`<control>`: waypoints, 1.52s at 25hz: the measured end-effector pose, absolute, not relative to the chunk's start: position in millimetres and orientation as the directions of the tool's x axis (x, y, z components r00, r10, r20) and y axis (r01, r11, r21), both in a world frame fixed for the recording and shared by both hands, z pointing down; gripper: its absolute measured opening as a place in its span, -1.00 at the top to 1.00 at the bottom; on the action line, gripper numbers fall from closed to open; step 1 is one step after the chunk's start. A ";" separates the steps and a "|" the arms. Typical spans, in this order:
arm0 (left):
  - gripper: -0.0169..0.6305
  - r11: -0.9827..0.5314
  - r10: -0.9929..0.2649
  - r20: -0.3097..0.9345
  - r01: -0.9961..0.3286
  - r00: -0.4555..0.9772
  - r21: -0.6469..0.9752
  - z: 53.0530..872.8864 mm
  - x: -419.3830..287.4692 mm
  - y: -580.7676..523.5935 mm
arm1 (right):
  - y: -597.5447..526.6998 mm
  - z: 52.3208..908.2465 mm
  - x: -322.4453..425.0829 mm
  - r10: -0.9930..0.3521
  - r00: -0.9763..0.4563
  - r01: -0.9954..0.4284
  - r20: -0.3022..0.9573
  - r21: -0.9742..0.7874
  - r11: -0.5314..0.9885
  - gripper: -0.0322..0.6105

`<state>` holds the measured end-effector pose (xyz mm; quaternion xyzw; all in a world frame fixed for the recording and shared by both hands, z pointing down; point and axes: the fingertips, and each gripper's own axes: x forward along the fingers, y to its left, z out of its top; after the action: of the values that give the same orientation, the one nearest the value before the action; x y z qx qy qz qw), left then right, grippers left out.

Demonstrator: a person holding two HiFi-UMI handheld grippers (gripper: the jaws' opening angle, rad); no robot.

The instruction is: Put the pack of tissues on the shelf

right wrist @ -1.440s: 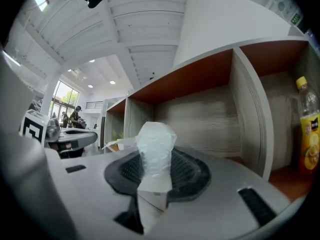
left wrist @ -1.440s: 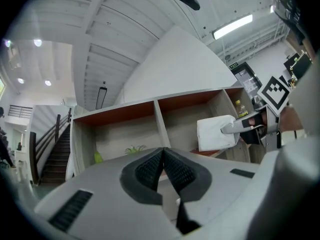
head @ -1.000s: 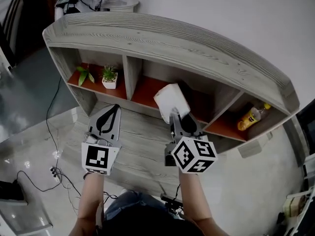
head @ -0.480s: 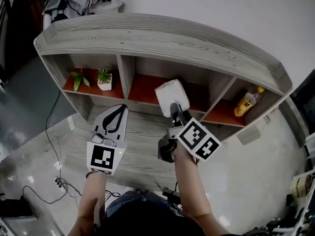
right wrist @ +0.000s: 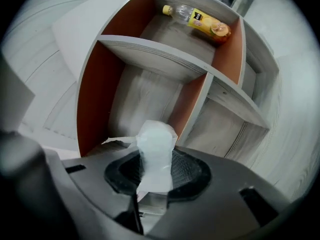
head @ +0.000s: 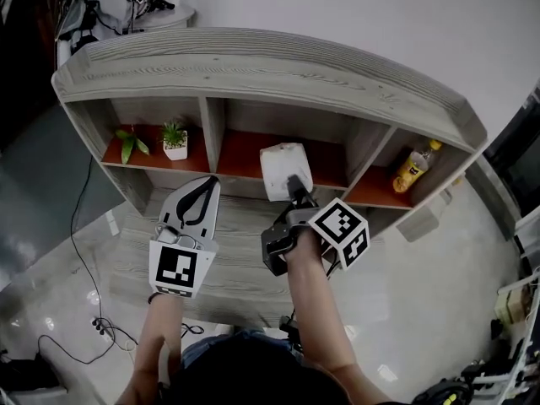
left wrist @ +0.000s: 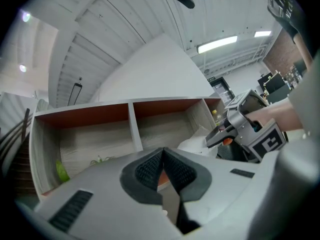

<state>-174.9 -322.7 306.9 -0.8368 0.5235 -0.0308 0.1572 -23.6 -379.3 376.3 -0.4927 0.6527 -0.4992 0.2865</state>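
A white pack of tissues [head: 283, 170] is held up in front of the middle compartment of the grey wooden shelf [head: 261, 67]. My right gripper [head: 295, 187] is shut on its lower edge; the pack [right wrist: 156, 154] stands squeezed between the black pads in the right gripper view. My left gripper [head: 198, 194] hovers lower left of the pack, shut and holding nothing, its pads touching [left wrist: 162, 171]. The pack [left wrist: 197, 143] and right gripper also show at the right of the left gripper view.
A small potted plant [head: 175, 137] and green leaves [head: 128, 141] stand in the left compartment. A yellow-labelled bottle [head: 409, 172] lies in the right compartment, also in the right gripper view [right wrist: 201, 20]. The compartments have orange-red floors. Cables [head: 89, 226] trail on the floor at left.
The right gripper has carried the pack forward and slightly left toward the middle compartment, and its marker cube has turned. The left gripper has stayed about where it was.
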 end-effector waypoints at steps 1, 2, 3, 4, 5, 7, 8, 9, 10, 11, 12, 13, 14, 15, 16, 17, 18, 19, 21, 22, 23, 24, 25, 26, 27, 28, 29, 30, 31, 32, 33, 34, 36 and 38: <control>0.91 -0.405 -0.884 -0.115 -0.866 0.453 -0.292 306.9 -175.0 -322.8 | -379.0 377.8 -24.1 -0.931 -0.345 -0.340 0.115 -0.941 0.010 0.54; 0.91 -0.407 -0.882 -0.119 -0.865 0.455 -0.293 306.8 -175.5 -323.0 | -379.0 379.5 -24.5 -0.933 -0.341 -0.322 0.113 -0.947 0.003 0.53; 0.91 -0.407 -0.881 -0.125 -0.865 0.457 -0.295 306.6 -176.3 -323.3 | -379.2 381.4 -24.6 -0.935 -0.336 -0.305 0.110 -0.952 -0.003 0.53; 0.91 -0.407 -0.880 -0.129 -0.864 0.458 -0.296 306.5 -177.2 -323.6 | -379.7 383.2 -24.6 -0.937 -0.332 -0.289 0.108 -0.957 -0.008 0.53; 0.91 -0.407 -0.880 -0.130 -0.865 0.458 -0.294 306.4 -177.9 -323.8 | -380.2 384.9 -24.2 -0.939 -0.328 -0.276 0.107 -0.961 -0.013 0.53; 0.91 -0.407 -0.879 -0.132 -0.866 0.457 -0.292 306.2 -179.1 -324.6 | -381.5 387.7 -23.4 -0.941 -0.321 -0.259 0.106 -0.966 -0.021 0.51; 0.91 -0.407 -0.880 -0.130 -0.867 0.457 -0.288 306.3 -179.5 -325.0 | -382.3 388.9 -23.3 -0.942 -0.319 -0.254 0.106 -0.967 -0.022 0.49; 0.91 -0.408 -0.881 -0.127 -0.868 0.456 -0.283 306.3 -179.9 -325.3 | -383.1 390.1 -23.5 -0.942 -0.319 -0.251 0.106 -0.968 -0.024 0.46; 0.91 -0.409 -0.881 -0.125 -0.868 0.455 -0.281 306.3 -180.3 -325.8 | -384.0 391.7 -24.1 -0.941 -0.320 -0.247 0.107 -0.969 -0.026 0.43; 0.91 -0.409 -0.882 -0.124 -0.869 0.455 -0.279 306.3 -180.7 -326.4 | -384.9 393.5 -24.7 -0.941 -0.322 -0.243 0.109 -0.970 -0.029 0.38; 0.91 -0.409 -0.882 -0.123 -0.869 0.455 -0.279 306.4 -180.8 -327.1 | -385.8 395.7 -25.3 -0.940 -0.324 -0.238 0.110 -0.971 -0.032 0.32; 0.91 -0.410 -0.882 -0.123 -0.868 0.456 -0.281 306.5 -180.9 -327.9 | -386.6 397.8 -26.0 -0.939 -0.326 -0.231 0.110 -0.972 -0.034 0.26; 0.91 -0.410 -0.881 -0.124 -0.867 0.457 -0.285 306.7 -181.1 -328.8 | -387.4 399.9 -26.7 -0.939 -0.328 -0.224 0.109 -0.974 -0.035 0.20; 0.91 -0.409 -0.879 -0.129 -0.865 0.459 -0.290 306.7 -181.5 -330.0 | -388.2 401.9 -27.5 -0.939 -0.329 -0.218 0.106 -0.975 -0.034 0.16; 0.91 -0.408 -0.878 -0.134 -0.864 0.460 -0.295 306.6 -182.3 -331.2 | -389.2 403.6 -28.1 -0.939 -0.329 -0.213 0.101 -0.977 -0.031 0.12; 0.91 -0.406 -0.878 -0.136 -0.864 0.460 -0.297 306.4 -183.3 -332.2 | -390.4 404.7 -28.8 -0.939 -0.329 -0.208 0.095 -0.978 -0.026 0.09; 0.91 -0.405 -0.878 -0.136 -0.865 0.458 -0.295 306.2 -184.2 -332.8 | -391.6 405.2 -29.3 -0.940 -0.329 -0.203 0.087 -0.979 -0.020 0.07; 0.91 -0.405 -0.880 -0.132 -0.867 0.456 -0.291 306.0 -185.0 -333.1 | -392.8 405.5 -29.7 -0.941 -0.329 -0.197 0.080 -0.980 -0.014 0.05; 0.91 -0.403 -0.884 -0.127 -0.870 0.451 -0.284 305.5 -186.5 -333.3 | -395.9 405.7 -30.3 -0.942 -0.327 -0.186 0.069 -0.982 -0.007 0.04; 0.91 -0.401 -0.885 -0.126 -0.871 0.449 -0.283 305.4 -187.3 -333.6 | -397.7 405.7 -30.7 -0.943 -0.326 -0.183 0.067 -0.983 -0.006 0.02; 0.91 -0.400 -0.886 -0.125 -0.871 0.447 -0.284 305.4 -188.2 -333.9 | -399.7 405.7 -31.1 -0.943 -0.326 -0.181 0.065 -0.984 -0.006 0.01; 0.91 -0.399 -0.886 -0.124 -0.872 0.446 -0.284 305.5 -189.1 -334.2 | -401.7 405.5 -31.5 -0.943 -0.325 -0.180 0.065 -0.984 -0.006 0.01; 0.91 -0.397 -0.887 -0.123 -0.872 0.444 -0.285 305.5 -190.1 -334.6 | -403.7 405.2 -31.8 -0.944 -0.324 -0.180 0.066 -0.984 -0.007 0.01; 0.91 -0.396 -0.888 -0.122 -0.873 0.443 -0.285 305.5 -191.4 -335.1 | -405.7 404.7 -32.2 -0.944 -0.323 -0.182 0.067 -0.983 -0.007 0.01; 0.91 -0.393 -0.889 -0.123 -0.873 0.441 -0.287 305.4 -192.7 -335.6 | -407.7 404.3 -32.7 -0.944 -0.323 -0.184 0.067 -0.983 -0.007 0.01; 0.91 -0.391 -0.889 -0.125 -0.873 0.440 -0.291 305.2 -194.0 -336.2 | -410.0 404.1 -33.1 -0.944 -0.322 -0.186 0.067 -0.982 -0.006 0.01; 0.91 -0.388 -0.889 -0.128 -0.872 0.439 -0.298 304.8 -195.0 -336.9 | -412.6 404.1 -33.2 -0.944 -0.322 -0.189 0.068 -0.982 -0.006 0.01; 0.91 -0.386 -0.889 -0.131 -0.871 0.439 -0.302 304.4 -195.8 -337.3 | -415.3 404.3 -33.3 -0.945 -0.321 -0.191 0.070 -0.982 -0.008 0.01; 0.91 -0.386 -0.890 -0.128 -0.872 0.438 -0.301 304.1 -196.3 -337.3 | -417.8 404.5 -33.6 -0.945 -0.320 -0.190 0.073 -0.982 -0.012 0.01; 0.91 -0.386 -0.891 -0.125 -0.873 0.437 -0.299 303.9 -196.9 -337.1 | -420.0 404.6 -34.2 -0.945 -0.320 -0.187 0.076 -0.982 -0.016 0.00; 0.91 -0.385 -0.891 -0.124 -0.873 0.436 -0.300 303.8 -197.6 -337.1 | -421.8 404.4 -35.1 -0.944 -0.320 -0.183 0.079 -0.983 -0.020 0.00; 0.91 -0.384 -0.891 -0.126 -0.872 0.436 -0.305 303.6 -198.4 -337.2 | -423.0 404.2 -36.0 -0.944 -0.322 -0.180 0.080 -0.983 -0.022 0.01; 0.91 -0.381 -0.890 -0.129 -0.869 0.436 -0.315 303.5 -200.2 -337.4 | -422.7 403.4 -37.2 -0.941 -0.328 -0.184 0.080 -0.983 -0.020 0.01; 0.91 -0.378 -0.890 -0.132 -0.866 0.437 -0.327 303.8 -202.1 -337.8 | -419.7 401.7 -36.8 -0.940 -0.335 -0.190 0.072 -0.982 -0.008 0.01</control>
<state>-202.1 -337.8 303.8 -0.8293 0.5294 -0.0328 0.1760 -36.8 -419.7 401.7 -0.4607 0.6130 -0.5400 0.3470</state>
